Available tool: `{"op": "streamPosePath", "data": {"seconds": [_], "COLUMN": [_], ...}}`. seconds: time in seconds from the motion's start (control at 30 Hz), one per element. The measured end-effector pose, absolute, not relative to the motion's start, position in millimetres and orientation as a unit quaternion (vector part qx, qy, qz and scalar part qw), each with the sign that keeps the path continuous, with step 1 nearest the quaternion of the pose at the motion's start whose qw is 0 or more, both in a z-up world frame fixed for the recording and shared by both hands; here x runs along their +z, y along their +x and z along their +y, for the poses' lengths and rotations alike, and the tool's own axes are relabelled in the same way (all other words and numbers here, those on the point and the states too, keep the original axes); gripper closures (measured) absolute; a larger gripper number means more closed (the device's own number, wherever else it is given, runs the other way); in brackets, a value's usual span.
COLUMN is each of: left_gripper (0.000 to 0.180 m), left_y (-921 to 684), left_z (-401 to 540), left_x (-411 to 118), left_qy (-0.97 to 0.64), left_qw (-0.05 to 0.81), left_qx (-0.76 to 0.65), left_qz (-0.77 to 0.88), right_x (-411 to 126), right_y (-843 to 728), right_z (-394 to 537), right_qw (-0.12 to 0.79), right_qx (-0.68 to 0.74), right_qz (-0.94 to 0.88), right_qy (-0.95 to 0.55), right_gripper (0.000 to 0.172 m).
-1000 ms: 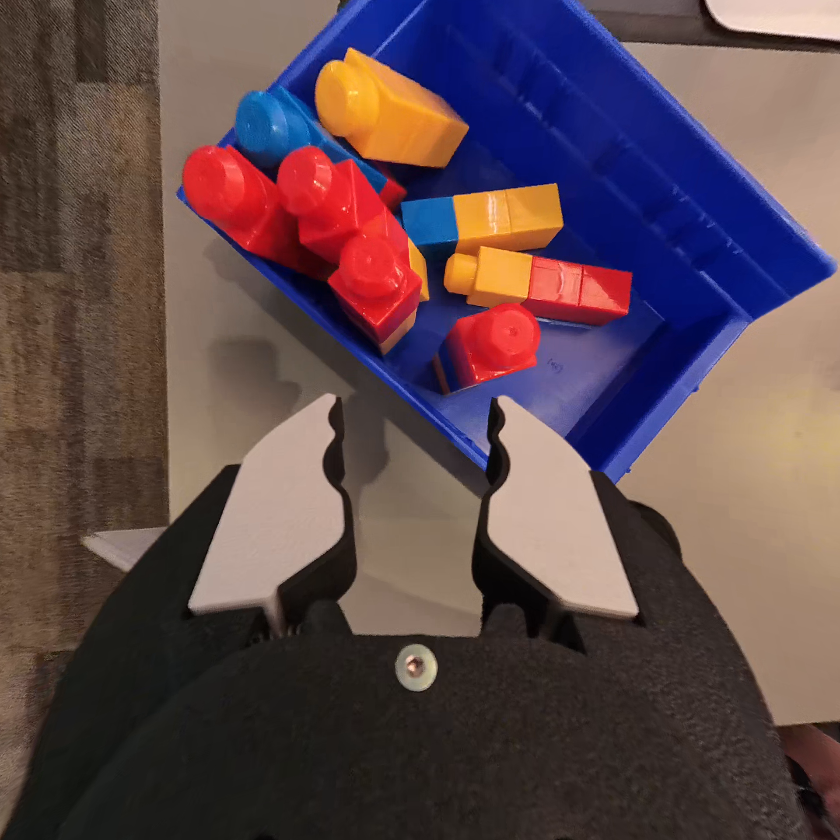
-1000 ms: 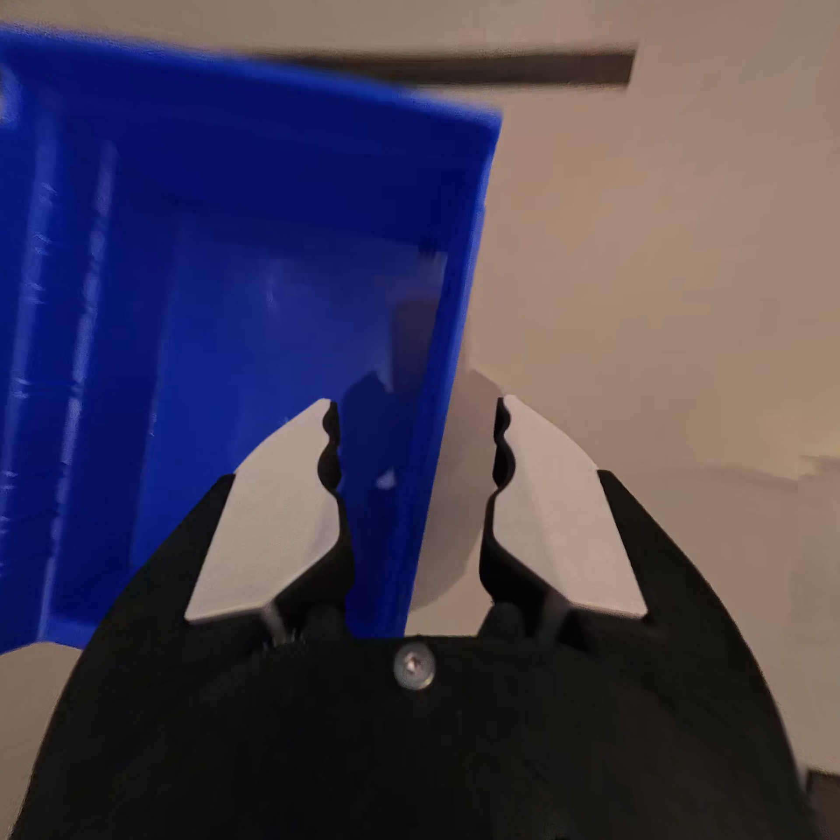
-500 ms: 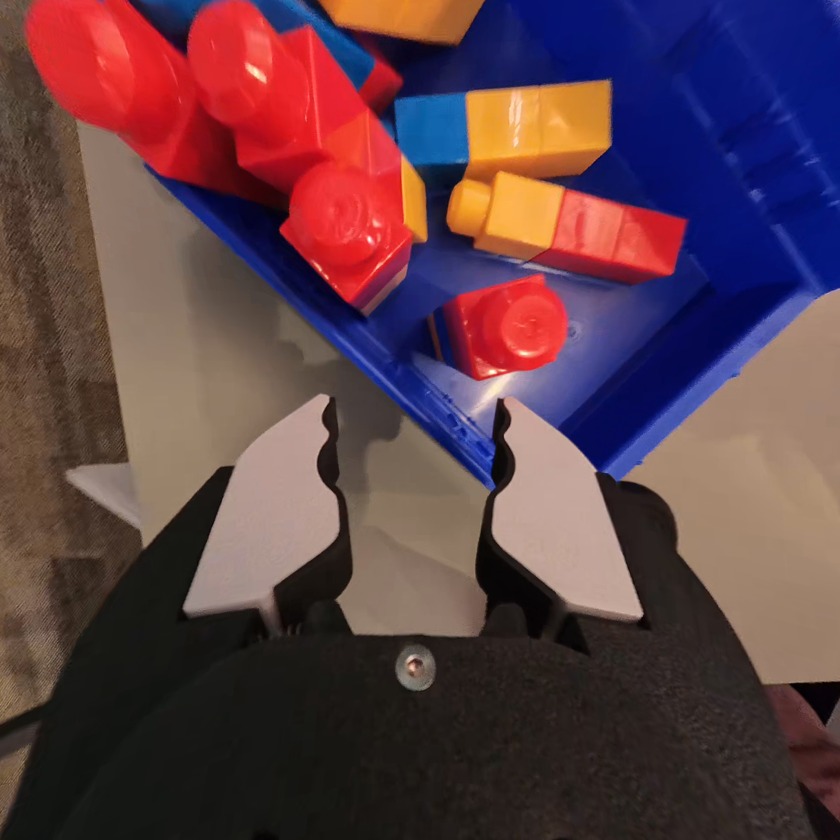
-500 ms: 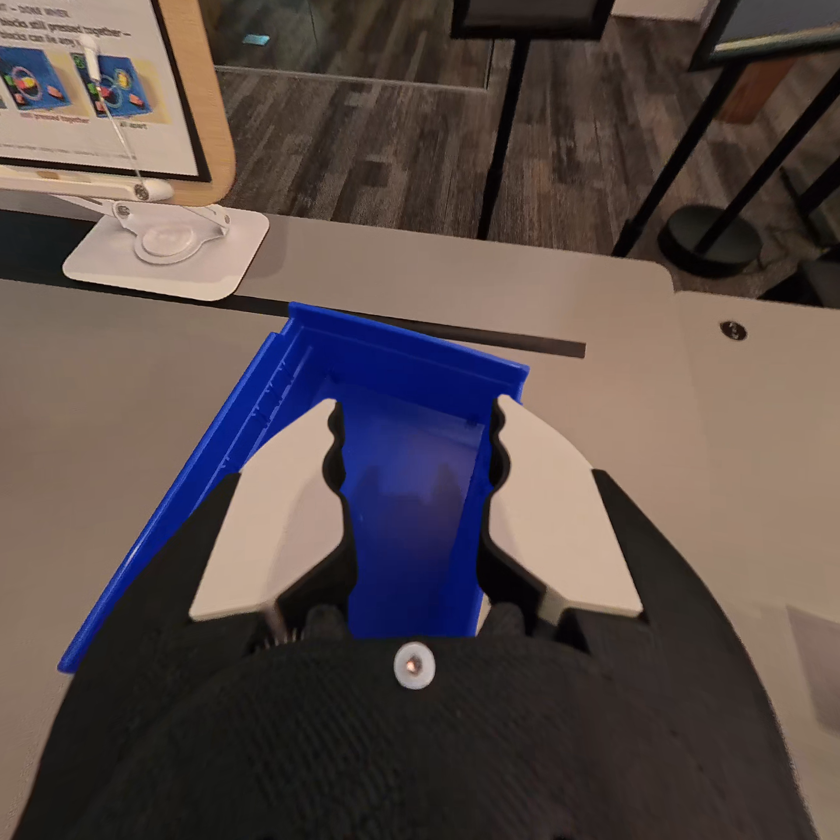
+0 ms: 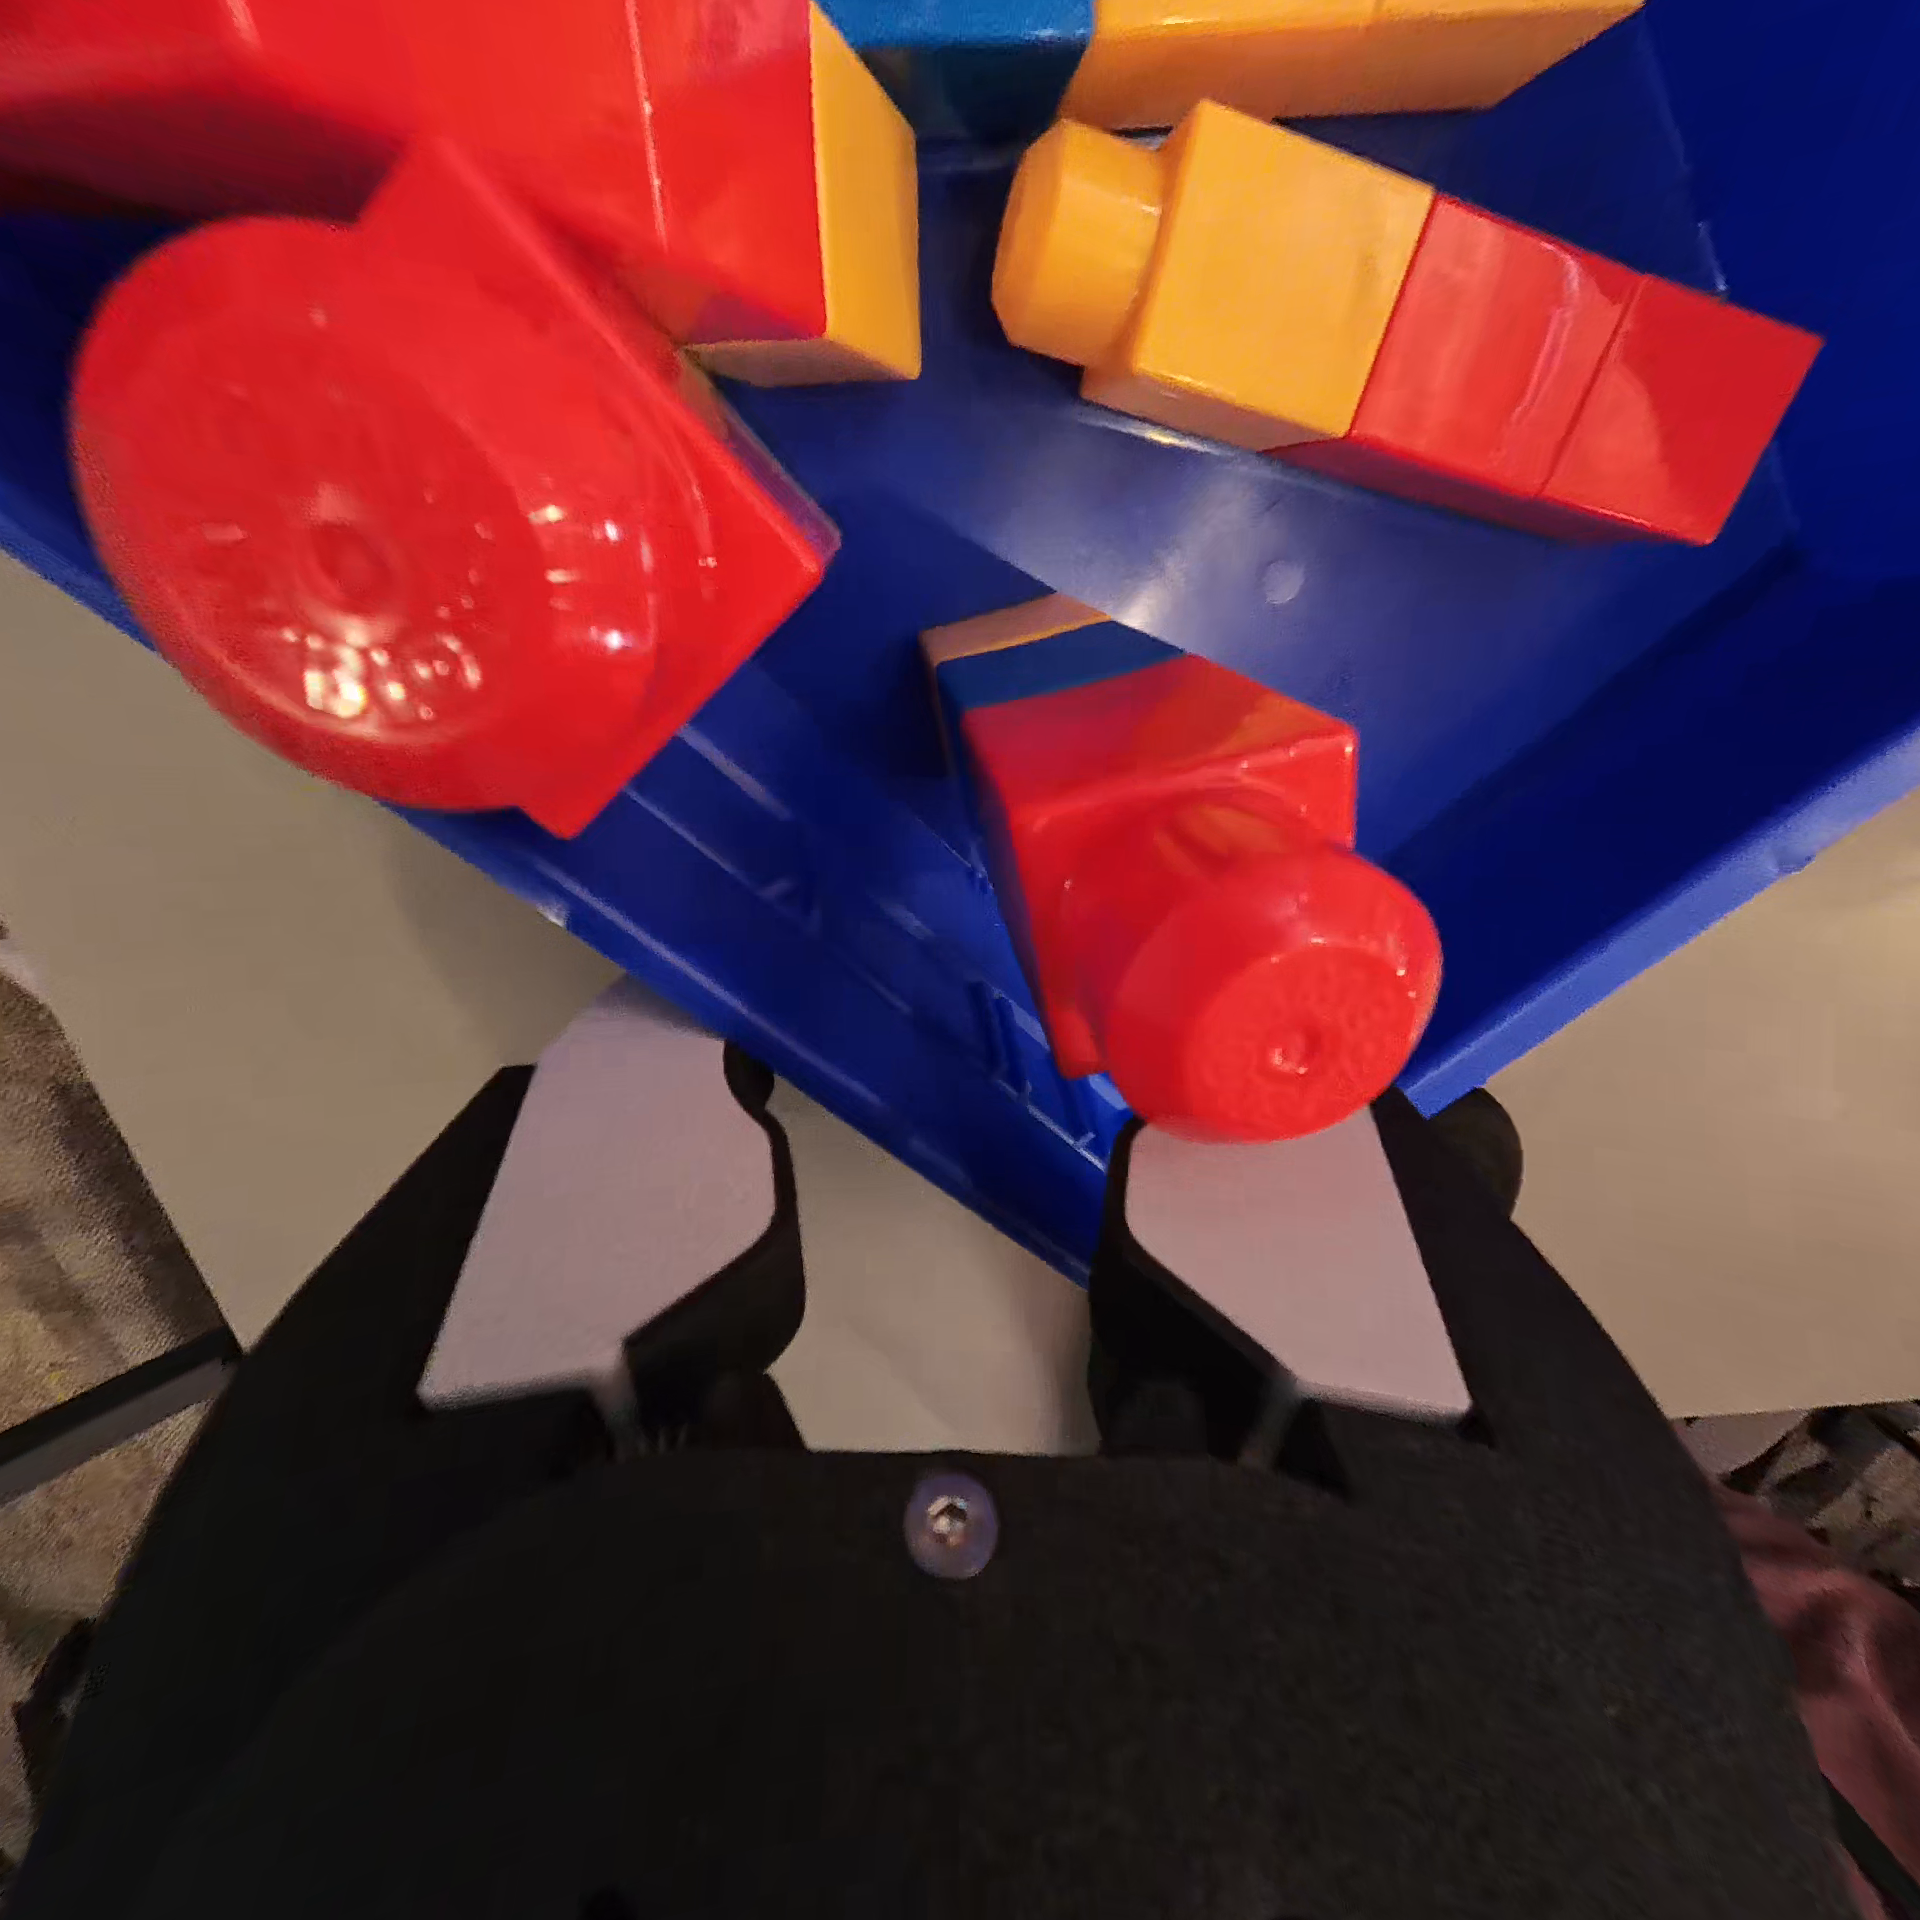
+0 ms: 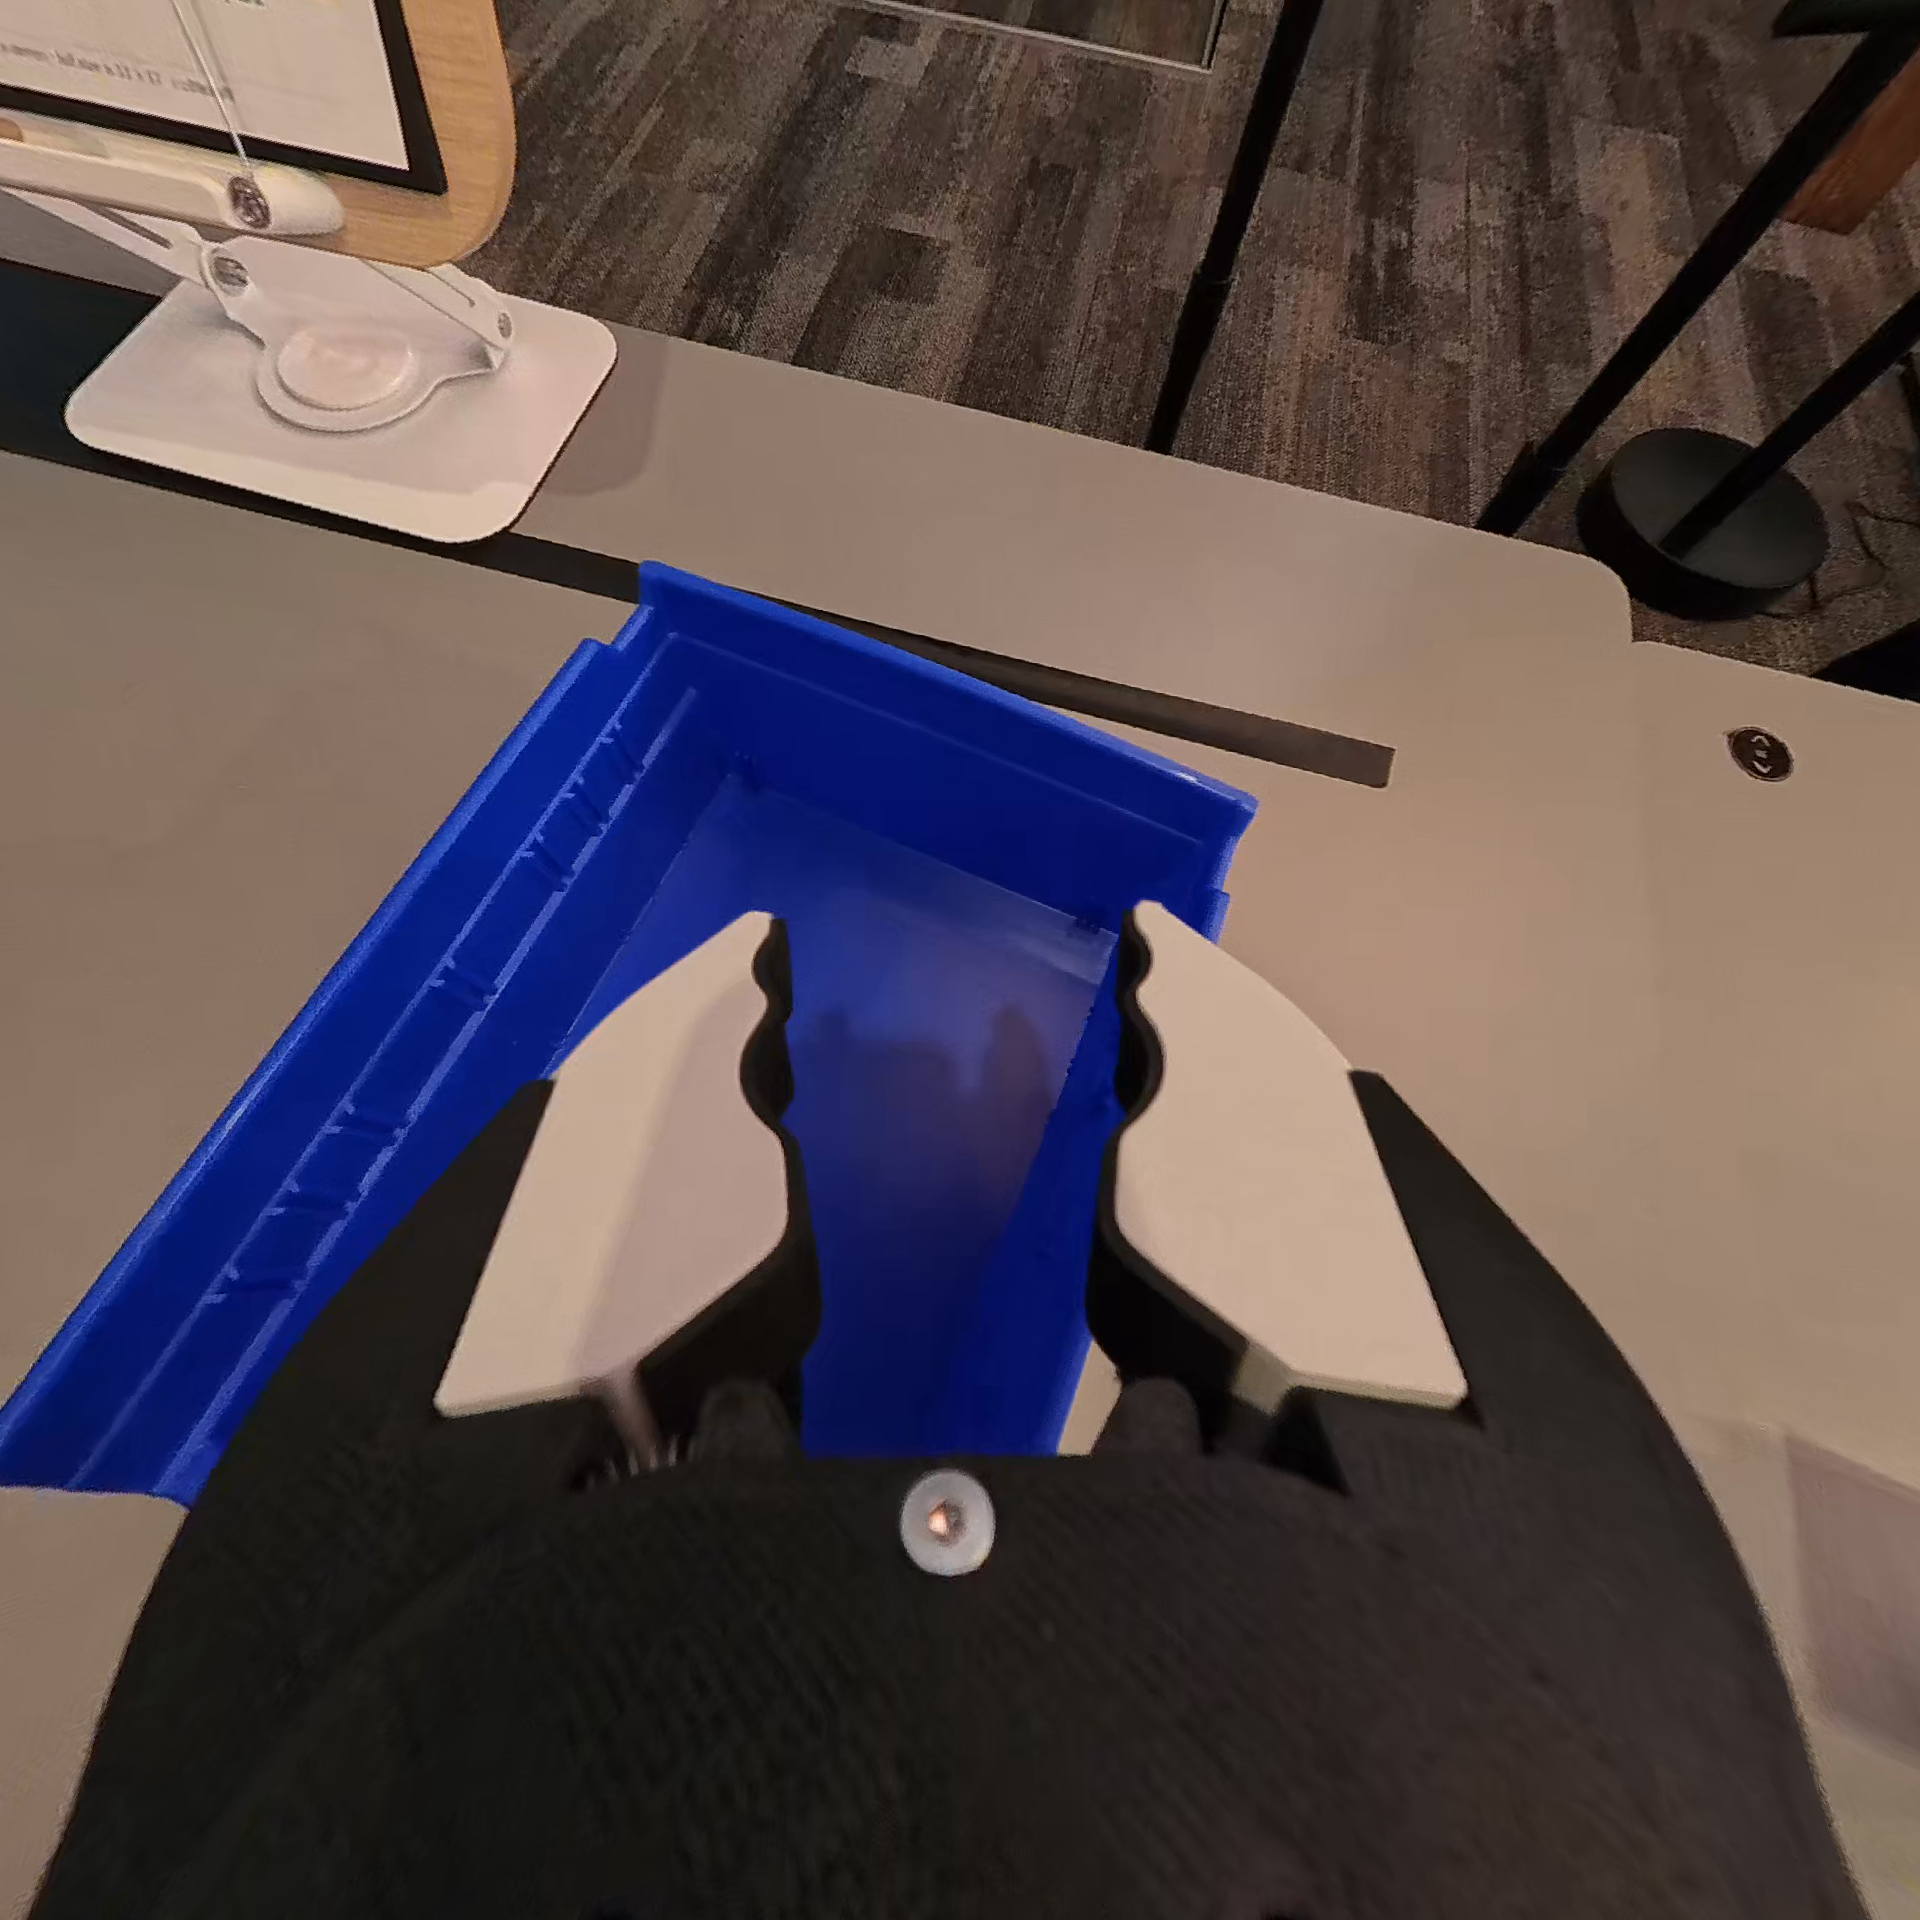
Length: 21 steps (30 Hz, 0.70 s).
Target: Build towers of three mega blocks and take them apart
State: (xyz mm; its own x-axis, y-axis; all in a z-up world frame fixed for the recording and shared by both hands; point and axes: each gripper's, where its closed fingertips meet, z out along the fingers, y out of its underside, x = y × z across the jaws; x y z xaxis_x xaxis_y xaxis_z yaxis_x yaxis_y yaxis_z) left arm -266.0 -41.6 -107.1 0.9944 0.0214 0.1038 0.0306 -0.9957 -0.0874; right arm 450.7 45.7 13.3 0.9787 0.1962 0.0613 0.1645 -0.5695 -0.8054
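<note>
Your left gripper (image 5: 940, 1081) is spread with nothing held — a red-topped tower (image 5: 1174, 862) leans right over its right fingertip (image 5: 1247, 1226), inside the blue bin (image 5: 1558, 935). Beyond lies a yellow-and-red tower (image 5: 1392, 332). Your right gripper (image 6: 951, 997) is spread too, over a blue bin (image 6: 416, 1039) showing no blocks, the screen stand (image 6: 332, 384) far off to its left.

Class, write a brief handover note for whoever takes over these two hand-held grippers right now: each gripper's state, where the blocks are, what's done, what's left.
Left hand-held gripper: open, holding nothing, low at the blue bin's near wall.
Right hand-held gripper: open, holding nothing, over the bin's bare end.
Blocks: all in the bin; a red-topped stack is nearest the left gripper, a yellow-red-red tower lies beyond it.
Done: several three-block towers already assembled.
Left: probably grasp the nearest stack and pull it apart.
</note>
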Motion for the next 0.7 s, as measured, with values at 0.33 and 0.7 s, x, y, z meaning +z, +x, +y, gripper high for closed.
{"op": "streamPosePath", "data": {"seconds": [0.33,0.7], "left_gripper": [0.14,0.138], "left_y": [-305.3,-290.7], "left_z": [-32.8,-2.0], "left_x": [-110.6,-111.2], "left_qy": [-0.998,-0.979], "left_qw": [0.06,0.115], "left_qx": [0.036,0.054], "left_qz": [0.004,0.157], "right_x": [6.1,4.9], "right_y": [445.3,442.6], "right_z": [47.1,57.2], "right_qw": [0.441,0.458], "right_qx": [0.008,-0.005], "right_qz": [-0.127,-0.137], "right_qy": [-0.888,-0.878], "right_gripper": [0.112,0.117]}}
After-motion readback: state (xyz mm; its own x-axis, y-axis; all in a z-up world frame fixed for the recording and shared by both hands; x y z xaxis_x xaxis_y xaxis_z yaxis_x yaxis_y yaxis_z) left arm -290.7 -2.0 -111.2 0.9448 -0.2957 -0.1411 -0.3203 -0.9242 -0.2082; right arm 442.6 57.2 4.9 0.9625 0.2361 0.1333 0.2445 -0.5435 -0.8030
